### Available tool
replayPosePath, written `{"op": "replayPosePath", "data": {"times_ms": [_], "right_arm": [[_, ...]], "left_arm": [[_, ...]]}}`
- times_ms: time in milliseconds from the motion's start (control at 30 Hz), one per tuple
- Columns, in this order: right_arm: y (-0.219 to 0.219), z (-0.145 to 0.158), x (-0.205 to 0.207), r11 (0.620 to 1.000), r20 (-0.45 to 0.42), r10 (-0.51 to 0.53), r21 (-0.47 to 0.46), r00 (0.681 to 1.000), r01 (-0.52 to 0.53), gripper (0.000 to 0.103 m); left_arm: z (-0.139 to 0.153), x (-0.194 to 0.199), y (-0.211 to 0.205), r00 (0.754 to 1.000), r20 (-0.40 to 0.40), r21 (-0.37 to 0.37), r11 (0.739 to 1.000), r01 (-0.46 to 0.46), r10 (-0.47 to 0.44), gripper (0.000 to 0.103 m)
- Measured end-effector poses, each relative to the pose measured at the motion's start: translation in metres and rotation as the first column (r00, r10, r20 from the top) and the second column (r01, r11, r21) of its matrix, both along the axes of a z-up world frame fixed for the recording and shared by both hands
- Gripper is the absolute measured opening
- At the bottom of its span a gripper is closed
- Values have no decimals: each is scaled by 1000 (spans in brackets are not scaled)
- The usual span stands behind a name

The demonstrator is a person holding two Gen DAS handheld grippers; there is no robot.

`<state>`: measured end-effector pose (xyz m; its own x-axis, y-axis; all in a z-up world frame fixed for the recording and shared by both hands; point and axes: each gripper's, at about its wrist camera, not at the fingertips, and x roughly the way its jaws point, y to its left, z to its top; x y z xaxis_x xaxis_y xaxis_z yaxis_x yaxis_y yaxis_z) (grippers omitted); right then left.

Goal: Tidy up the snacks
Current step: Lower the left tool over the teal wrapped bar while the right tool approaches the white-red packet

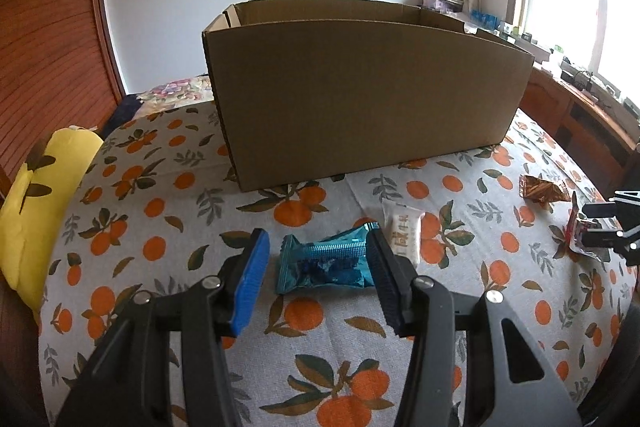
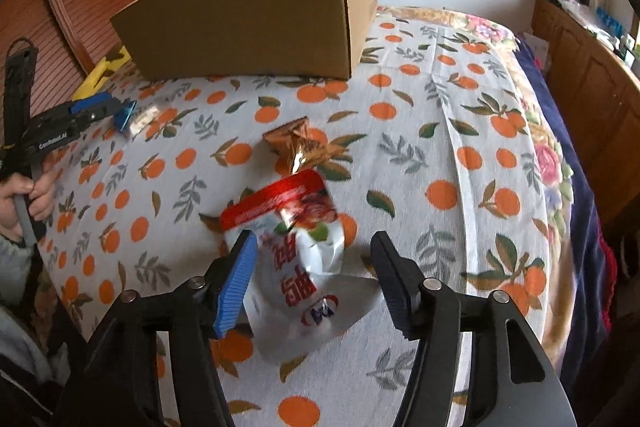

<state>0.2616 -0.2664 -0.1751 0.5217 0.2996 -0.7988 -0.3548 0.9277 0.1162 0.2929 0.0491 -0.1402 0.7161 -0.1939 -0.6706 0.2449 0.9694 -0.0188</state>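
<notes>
**Both tongs spread around snack packets on the bed**

The left tongs (image 1: 318,281) are spread wide over the bed cover (image 1: 168,195), which is printed with oranges and leaves. Between the two fingers lies a teal snack packet (image 1: 326,265), flat on the cover. The dark finger (image 1: 384,283) is at the right end of this packet and seems to touch it, while the blue finger (image 1: 250,283) stands apart from its left end. The packet is not gripped. Just behind the dark finger lies a white snack packet (image 1: 404,233) with printed characters, partly hidden by that finger.

The right tongs (image 2: 314,279) are also released and wide. A white packet with a red top (image 2: 296,259) lies between the fingers, closer to the blue finger (image 2: 236,287), which is at its left edge; the dark finger (image 2: 394,287) is apart from it. I cannot tell whether the blue finger really touches it. Directly beyond the red top lies a brown foil packet (image 2: 298,143) on the cover.

An open cardboard box (image 1: 360,87) stands on the bed behind all the snacks, well apart from them. In the right wrist view the person's left hand (image 2: 24,195) holds the handle of the other tool at the left edge. A yellow pillow (image 1: 36,211) lies at the left side of the bed.
</notes>
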Motion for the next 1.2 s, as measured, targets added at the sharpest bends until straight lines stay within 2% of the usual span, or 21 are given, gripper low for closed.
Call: {"op": "replayPosePath", "data": {"times_ms": [200,367,500,867,1200], "right_arm": [[8,0,-7,999,-1,13,-31,1000,-13,67],[24,-4,-14,988,50,44,-149,998,-36,69],[22,-5,-12,991,48,34,-130,998,-28,68],[18,-10,-21,996,138,25,-93,990,-13,69],[18,-9,-23,996,144,22,-90,989,-9,69]], "left_arm": [[-4,5,-2,999,-34,-4,1000,1,-1,53],[-6,5,-1,998,-55,-2,1000,-8,8,53],[-8,5,2,997,-72,-2,1000,-22,22,54],[-6,14,4,993,-107,-48,998,-45,40,59],[-12,30,-4,989,-142,-81,995,-63,51,70]]}}
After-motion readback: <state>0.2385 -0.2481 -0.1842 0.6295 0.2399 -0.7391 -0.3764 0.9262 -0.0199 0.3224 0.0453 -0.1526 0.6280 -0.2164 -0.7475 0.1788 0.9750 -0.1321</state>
